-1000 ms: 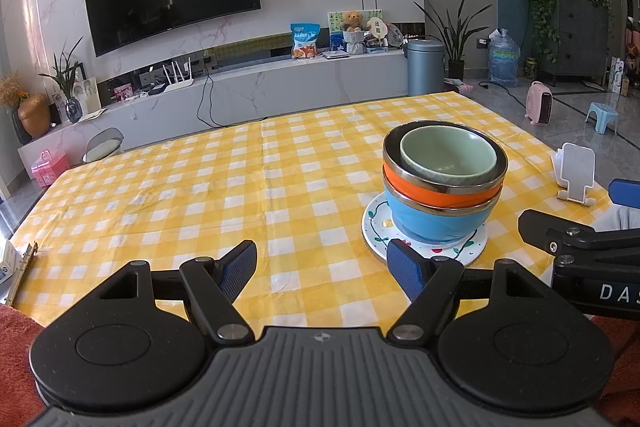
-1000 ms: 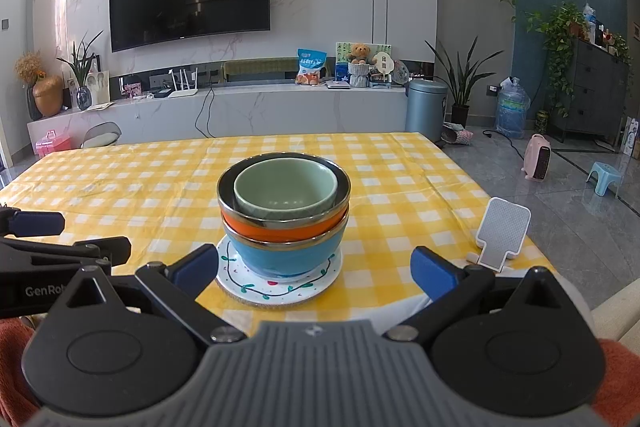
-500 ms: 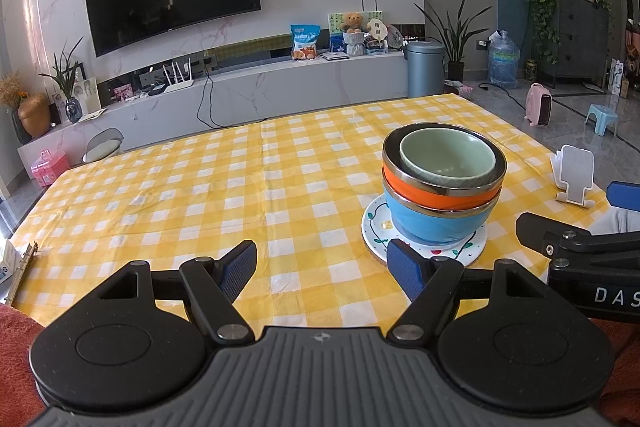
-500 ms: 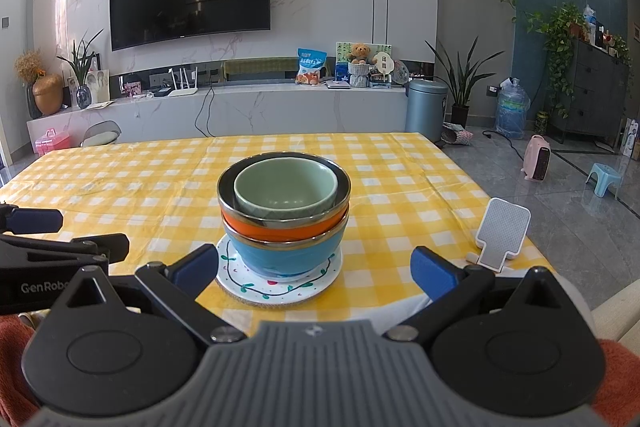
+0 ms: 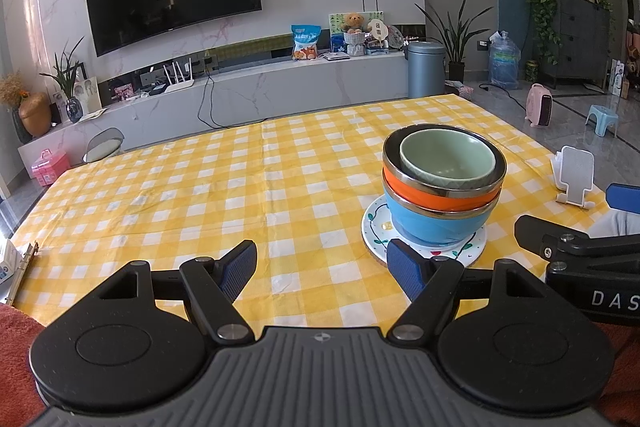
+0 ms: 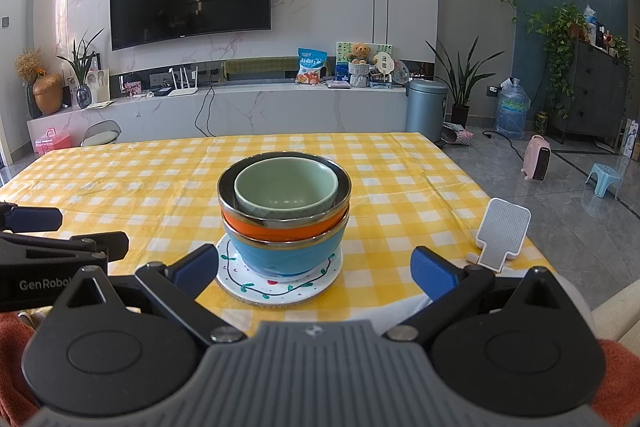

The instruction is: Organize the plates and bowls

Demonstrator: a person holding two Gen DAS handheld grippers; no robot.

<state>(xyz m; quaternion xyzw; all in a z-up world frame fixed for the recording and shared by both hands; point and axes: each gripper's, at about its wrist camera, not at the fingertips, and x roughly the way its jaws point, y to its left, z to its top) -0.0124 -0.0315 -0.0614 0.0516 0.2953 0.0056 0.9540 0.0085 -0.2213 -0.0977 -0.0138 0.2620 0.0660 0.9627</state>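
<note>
A stack stands on the yellow checked table: a green bowl inside an orange bowl, inside a blue bowl, on a white painted plate. The same stack shows in the right wrist view: green bowl, orange bowl, blue bowl, plate. My left gripper is open and empty, near the table's front edge, left of the stack. My right gripper is open and empty, just in front of the stack.
A white phone stand sits on the table's right edge, also in the left wrist view. A ring binder lies at the left edge. Beyond the table are a TV console and a bin.
</note>
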